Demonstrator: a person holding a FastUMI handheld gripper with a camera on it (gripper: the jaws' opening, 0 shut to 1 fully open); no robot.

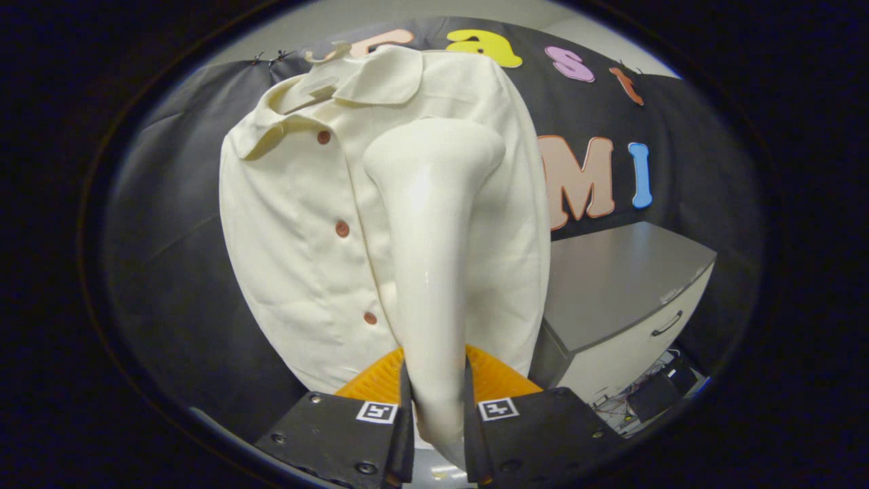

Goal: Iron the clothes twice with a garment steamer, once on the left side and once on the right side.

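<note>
A cream buttoned shirt [299,224] hangs on a hanger [319,81] in front of the black cloth wall. My gripper [436,414] is shut on the handle of a white garment steamer [431,258], both fingers pressing its sides. The steamer rises straight ahead of the fingers, and its wide head [434,153] lies against the shirt's right half, just below the collar. Reddish buttons run down the shirt to the left of the steamer.
A grey-topped cabinet [624,285] with a drawer handle stands to the right of the shirt. Tangled cables and dark boxes [645,397] lie on the floor beside it. The black cloth wall hangs behind everything.
</note>
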